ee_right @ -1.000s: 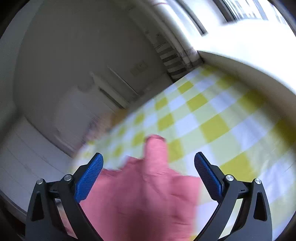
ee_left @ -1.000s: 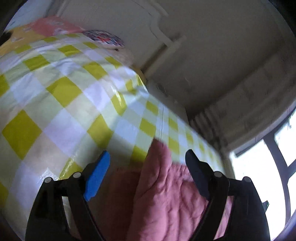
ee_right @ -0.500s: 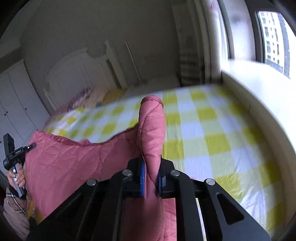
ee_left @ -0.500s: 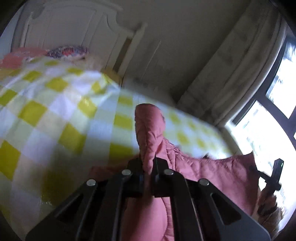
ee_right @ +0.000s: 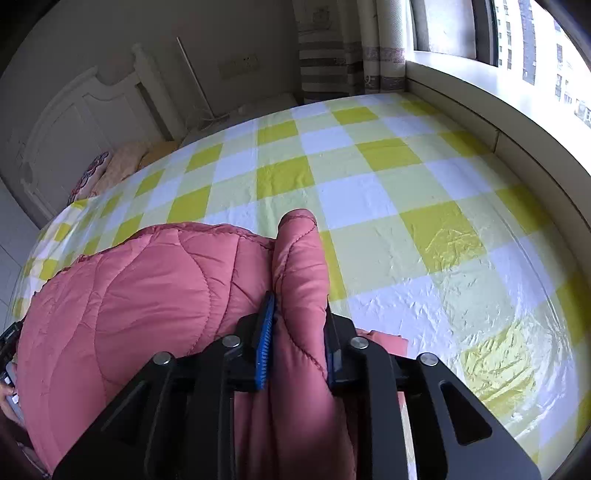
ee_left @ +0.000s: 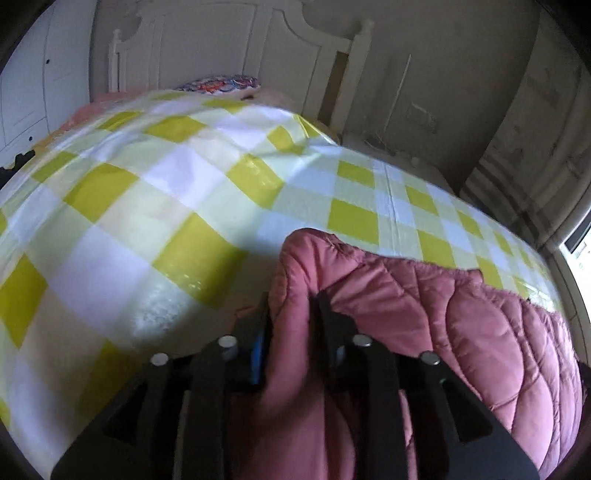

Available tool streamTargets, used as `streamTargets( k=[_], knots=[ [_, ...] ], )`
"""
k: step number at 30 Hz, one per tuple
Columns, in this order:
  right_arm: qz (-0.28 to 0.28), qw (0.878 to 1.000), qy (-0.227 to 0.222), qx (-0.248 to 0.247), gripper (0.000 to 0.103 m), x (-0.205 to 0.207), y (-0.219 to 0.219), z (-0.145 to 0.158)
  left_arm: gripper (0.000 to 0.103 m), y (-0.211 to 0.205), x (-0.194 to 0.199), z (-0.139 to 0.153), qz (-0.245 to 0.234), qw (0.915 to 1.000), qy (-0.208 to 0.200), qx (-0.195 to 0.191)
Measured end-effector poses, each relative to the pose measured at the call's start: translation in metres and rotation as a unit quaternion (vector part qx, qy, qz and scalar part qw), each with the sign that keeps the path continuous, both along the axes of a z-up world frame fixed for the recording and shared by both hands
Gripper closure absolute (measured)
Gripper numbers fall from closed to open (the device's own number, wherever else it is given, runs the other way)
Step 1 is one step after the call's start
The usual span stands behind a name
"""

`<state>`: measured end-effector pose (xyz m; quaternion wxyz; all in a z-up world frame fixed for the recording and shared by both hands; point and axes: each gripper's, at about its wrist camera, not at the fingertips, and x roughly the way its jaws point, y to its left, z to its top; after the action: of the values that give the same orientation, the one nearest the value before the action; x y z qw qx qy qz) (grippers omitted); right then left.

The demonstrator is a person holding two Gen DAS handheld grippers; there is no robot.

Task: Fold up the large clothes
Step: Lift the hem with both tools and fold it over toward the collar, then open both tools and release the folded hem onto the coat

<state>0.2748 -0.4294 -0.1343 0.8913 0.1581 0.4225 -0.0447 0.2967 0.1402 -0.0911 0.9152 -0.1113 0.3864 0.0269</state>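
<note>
- A pink quilted jacket (ee_left: 461, 325), padded and stitched in wavy lines, hangs bunched between two hand-held grippers just above a bed, its lower folds near the sheet.
- The left hand-held gripper (ee_left: 291, 314) is clamped on a thick fold of the jacket's edge; the padding bulges up past its fingertips, and its jaws have just eased a little wider while the fabric stays pressed between the pads.
- The right hand-held gripper (ee_right: 299, 314) pinches a matching fold (ee_right: 299, 251) at the jacket's other end, blue pads (ee_right: 264, 347) against the cloth on both sides; its jaws too have just eased slightly, with the fold between them.
- In the right wrist view the jacket's body (ee_right: 122, 295) swells out to the left of the fingers; part of a hand shows at the far left edge.
- Under the garment lies a glossy sheet (ee_right: 369, 177) checked in yellow, pale green and white, wrinkled in places.
- A patterned pillow (ee_left: 218, 83) sits at the head of the bed against a white carved headboard (ee_left: 229, 44).
- A striped curtain (ee_right: 332, 48) and a bright window (ee_right: 517, 33) stand beyond the bed's far side.
</note>
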Motion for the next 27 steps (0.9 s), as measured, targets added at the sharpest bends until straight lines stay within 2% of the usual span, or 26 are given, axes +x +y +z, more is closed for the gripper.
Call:
streamTargets(
  k=[1,2,3,4,5,6,8,11,13,15,17,18,20,21,22,23,25,27],
  knots=[
    [0.002,1.0,-0.002,0.003,0.068,-0.001,0.0,0.004,0.077,0.0,-0.001,0.001,0.001,1.0,0.0,0.0],
    [0.001,1.0,-0.005,0.005,0.035,-0.003,-0.002,0.01,0.075,-0.001,0.0,0.002,0.002,1.0,-0.002,0.0],
    [-0.002,1.0,-0.016,0.006,0.016,-0.009,-0.005,0.023,0.061,0.0,-0.003,0.006,0.004,1.0,-0.006,0.0],
    [0.002,0.999,-0.036,0.012,0.005,-0.013,-0.003,0.035,0.035,0.001,-0.01,0.021,0.019,0.9994,-0.026,0.009],
    [0.009,0.998,-0.059,0.018,0.005,-0.019,-0.005,0.047,0.025,0.005,-0.018,0.036,0.033,0.9977,-0.057,0.018],
    [0.012,0.996,-0.083,0.018,0.005,-0.027,-0.005,0.067,0.014,0.005,-0.032,0.056,0.05,0.992,-0.111,0.034],
    [0.02,0.993,-0.118,0.002,0.005,-0.036,0.006,0.098,0.008,-0.004,-0.047,0.087,0.049,0.9844,-0.16,0.054],
    [0.065,0.986,-0.145,-0.047,0.005,-0.039,0.052,0.132,0.002,-0.034,-0.058,0.117,0.0,0.9806,-0.184,0.067],
    [0.094,0.981,-0.148,-0.087,0.005,-0.034,0.089,0.138,0.002,-0.072,-0.063,0.124,-0.04,0.9754,-0.19,0.105],
    [0.127,0.975,-0.141,-0.12,0.005,-0.028,0.123,0.132,0.002,-0.101,-0.061,0.12,-0.068,0.9715,-0.181,0.137],
    [0.151,0.971,-0.112,-0.145,0.005,-0.018,0.152,0.111,0.002,-0.133,-0.054,0.102,-0.09,0.9651,-0.163,0.184],
    [0.163,0.971,-0.086,-0.154,0.005,-0.009,0.164,0.091,0.002,-0.144,-0.048,0.091,-0.098,0.9634,-0.149,0.2],
    [0.175,0.964,-0.031,-0.195,0.005,0.007,0.178,0.045,0.002,-0.162,-0.028,0.048,-0.126,0.9621,-0.1,0.22],
    [0.188,0.963,-0.015,-0.19,0.004,0.014,0.179,0.019,0.002,-0.165,-0.02,0.029,-0.131,0.9603,-0.08,0.233],
    [0.183,0.971,-0.03,-0.154,0.004,0.016,0.17,0.013,0.002,-0.168,-0.007,0.001,-0.138,0.9578,-0.045,0.248],
    [0.169,0.977,-0.025,-0.129,0.004,0.02,0.161,0.012,0.002,-0.162,0.003,-0.016,-0.143,0.963,-0.017,0.228],
    [0.168,0.978,-0.018,-0.121,0.004,0.024,0.156,0.012,0.002,-0.15,0.013,-0.015,-0.133,0.9728,-0.004,0.189],
    [0.17,0.978,-0.015,-0.119,0.004,0.025,0.155,0.011,0.002,-0.147,0.017,-0.021,-0.136,0.9746,0.006,0.178]
  ],
)
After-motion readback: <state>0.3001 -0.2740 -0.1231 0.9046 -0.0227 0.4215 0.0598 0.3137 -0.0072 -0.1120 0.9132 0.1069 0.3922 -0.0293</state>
